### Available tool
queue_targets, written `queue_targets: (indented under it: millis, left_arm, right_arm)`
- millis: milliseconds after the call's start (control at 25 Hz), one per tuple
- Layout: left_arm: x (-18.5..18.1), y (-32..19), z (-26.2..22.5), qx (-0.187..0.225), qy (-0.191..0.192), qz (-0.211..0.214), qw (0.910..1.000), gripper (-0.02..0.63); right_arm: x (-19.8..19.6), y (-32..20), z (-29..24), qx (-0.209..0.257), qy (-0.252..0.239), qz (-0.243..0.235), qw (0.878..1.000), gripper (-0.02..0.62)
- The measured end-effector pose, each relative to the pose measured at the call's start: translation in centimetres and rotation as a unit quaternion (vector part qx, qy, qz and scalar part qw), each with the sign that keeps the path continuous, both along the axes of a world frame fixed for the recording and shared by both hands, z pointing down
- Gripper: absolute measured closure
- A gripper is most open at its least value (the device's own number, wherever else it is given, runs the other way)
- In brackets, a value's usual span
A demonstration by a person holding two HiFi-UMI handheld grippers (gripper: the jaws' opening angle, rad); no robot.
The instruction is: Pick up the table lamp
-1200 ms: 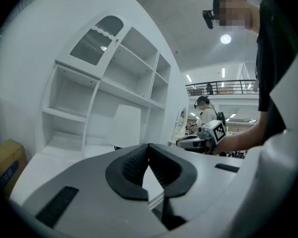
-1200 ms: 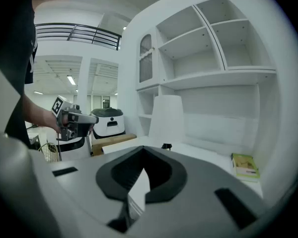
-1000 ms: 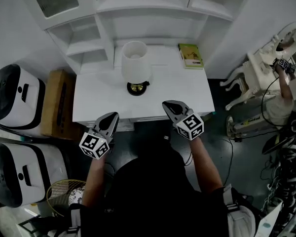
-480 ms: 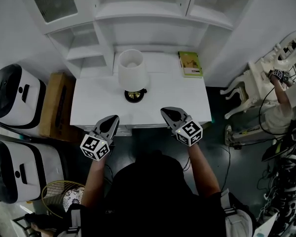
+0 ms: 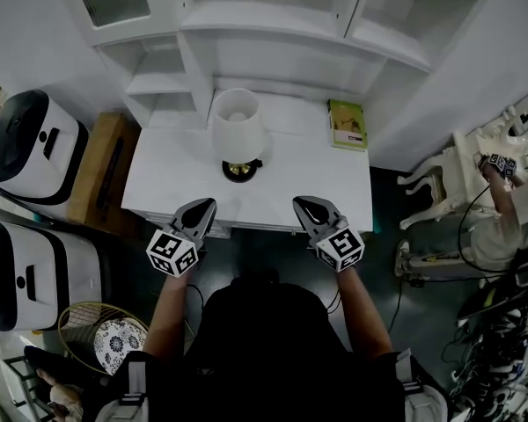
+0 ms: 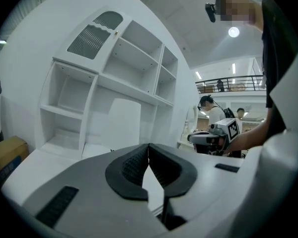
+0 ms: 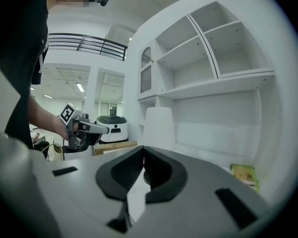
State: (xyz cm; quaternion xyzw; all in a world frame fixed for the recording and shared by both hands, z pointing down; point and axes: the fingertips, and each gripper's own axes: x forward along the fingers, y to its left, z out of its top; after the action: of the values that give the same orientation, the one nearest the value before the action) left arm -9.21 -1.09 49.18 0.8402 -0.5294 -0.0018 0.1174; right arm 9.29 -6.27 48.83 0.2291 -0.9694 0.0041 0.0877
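Observation:
The table lamp (image 5: 238,130) has a white shade and a brass foot on a black base; it stands upright near the back of the white desk (image 5: 167,178). Its shade also shows in the left gripper view (image 6: 121,120) and the right gripper view (image 7: 158,125). My left gripper (image 5: 204,207) hovers at the desk's front edge, left of the lamp, jaws shut and empty. My right gripper (image 5: 301,205) hovers at the front edge to the lamp's right, also shut with nothing held. Both point toward the desk, well short of the lamp.
A green book (image 5: 347,124) lies at the desk's back right. White shelving (image 5: 273,25) rises behind the desk. A cardboard box (image 5: 106,170) and two white machines (image 5: 26,139) stand on the left. A white ornate chair (image 5: 462,161) and another person (image 5: 502,200) are on the right.
Both grippers have moved forward a little toward the desk's front edge, staying shut. The head view has shifted, so the desk and lamp sit slightly differently in frame. The lamp has not moved.

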Motion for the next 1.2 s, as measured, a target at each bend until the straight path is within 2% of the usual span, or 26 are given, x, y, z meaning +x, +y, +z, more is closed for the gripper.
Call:
queue_targets:
  millis: [240,520,800,1200]
  left_arm:
    - [0.8,-0.7,1.0,-0.005,0.0,-0.006,1.0,0.595]
    - [1.5,-3.1,2.1,-0.011,-0.003,0.009,0.9999,0.594]
    - [1.1,-6.2,3.1,0.0,-0.014,0.028,0.9995,0.594]
    - [0.3,-8.7,4.4,0.007,0.003,0.045,0.999,0.594]
  right_arm:
    - [1.8,-0.5,0.7,0.0,0.012,0.011,1.0,0.588]
    - [3.3,-1.7,1.0,-0.011,0.015,0.026,1.0,0.588]
    - [3.2,-3.8,0.4,-0.005,0.014,0.046,0.999,0.586]
    - [2.6,-5.6,0.4,-0.005,0.019,0.064,0.998,0.588]
